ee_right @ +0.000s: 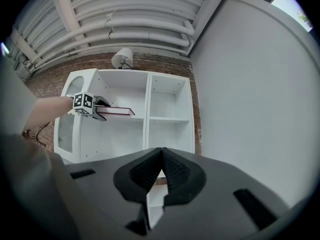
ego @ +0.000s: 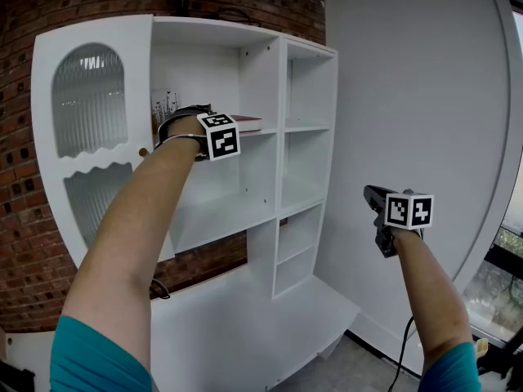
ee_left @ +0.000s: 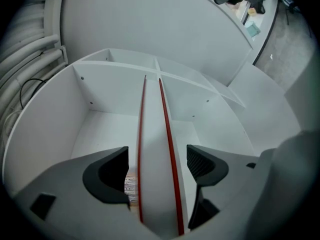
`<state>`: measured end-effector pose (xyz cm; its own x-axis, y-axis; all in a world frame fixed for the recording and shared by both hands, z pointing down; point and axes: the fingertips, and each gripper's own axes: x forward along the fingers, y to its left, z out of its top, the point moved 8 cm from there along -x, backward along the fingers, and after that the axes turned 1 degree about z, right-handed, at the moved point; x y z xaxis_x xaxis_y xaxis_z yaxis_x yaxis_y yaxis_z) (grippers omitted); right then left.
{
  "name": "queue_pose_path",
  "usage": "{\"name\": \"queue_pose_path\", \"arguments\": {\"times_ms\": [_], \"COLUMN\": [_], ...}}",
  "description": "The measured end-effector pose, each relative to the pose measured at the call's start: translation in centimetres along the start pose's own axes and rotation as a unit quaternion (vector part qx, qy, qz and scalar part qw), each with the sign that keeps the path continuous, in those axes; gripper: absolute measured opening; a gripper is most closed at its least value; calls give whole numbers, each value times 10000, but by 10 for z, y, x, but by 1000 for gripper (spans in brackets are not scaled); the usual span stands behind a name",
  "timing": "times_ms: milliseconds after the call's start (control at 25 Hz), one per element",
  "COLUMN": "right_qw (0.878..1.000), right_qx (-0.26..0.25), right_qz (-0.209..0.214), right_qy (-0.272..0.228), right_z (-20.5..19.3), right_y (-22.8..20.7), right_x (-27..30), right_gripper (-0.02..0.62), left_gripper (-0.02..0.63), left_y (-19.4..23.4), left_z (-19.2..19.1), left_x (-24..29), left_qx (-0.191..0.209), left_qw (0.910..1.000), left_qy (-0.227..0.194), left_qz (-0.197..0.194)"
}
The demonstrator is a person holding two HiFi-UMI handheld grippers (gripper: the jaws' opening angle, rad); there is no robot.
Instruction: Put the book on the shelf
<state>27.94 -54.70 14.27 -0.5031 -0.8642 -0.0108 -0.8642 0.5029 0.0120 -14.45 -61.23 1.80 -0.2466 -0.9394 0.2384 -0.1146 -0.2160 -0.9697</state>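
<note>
**Q:** Where's the book [ee_left: 155, 134] ended up?

**A:** It's lying flat on the top shelf board [ego: 263, 131] of the white shelf unit [ego: 274, 55], in the wide bay just right of the glass-panelled door [ego: 90, 96]. One end pokes out toward you.

**Q:** And my left gripper [ee_left: 157, 165], has it got hold of it?

**A:** Your left one straddles that near end, red covers between the jaws. The jaws are spread, and there's a sliver of white showing between the book and the right-hand pad [ee_left: 199, 161], so it isn't clamped.

**Q:** The right one?

**A:** Your right gripper [ee_right: 161, 171] hangs low in front of the grey wall [ego: 409, 96], well apart from the unit. Its jaws are pressed together with nothing in them.
</note>
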Motion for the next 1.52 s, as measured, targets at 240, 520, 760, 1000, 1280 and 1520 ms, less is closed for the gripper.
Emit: {"name": "queue_pose_path", "arguments": {"times_ms": [240,520,760,1000,1280,1520], "right_qw": [10000,9999,9996,9995,9987,9978], "right_qx": [-50,-87,-242,-278,-420,-522], "right_qz": [55,83,126,175,288,411], "right_qy": [7,-1,7,-33,1,30], "right_z": [1,1,2,-4,-30,-61], "right_y": [9,18,28,36,51,66], "right_x": [-5,-9,-16,-25,-38,-48], "right_gripper": [21,21,21,21,21,21], "left_gripper": [342,341,340,332,193,61], "left_y": [-2,-8,-53,-110,-194,-275], "left_z": [7,25,52,50,29,10], "left_x": [-34,-91,-135,-135,-128,-115], "left_qx": [-286,-470,-949,-2166,-3460,-4388], "left_qw": [9980,9840,9508,8840,7958,7056], "left_qy": [-552,-1644,-2936,-3918,-4559,-4916], "left_qz": [107,494,-270,-1348,-1979,-2607]}}
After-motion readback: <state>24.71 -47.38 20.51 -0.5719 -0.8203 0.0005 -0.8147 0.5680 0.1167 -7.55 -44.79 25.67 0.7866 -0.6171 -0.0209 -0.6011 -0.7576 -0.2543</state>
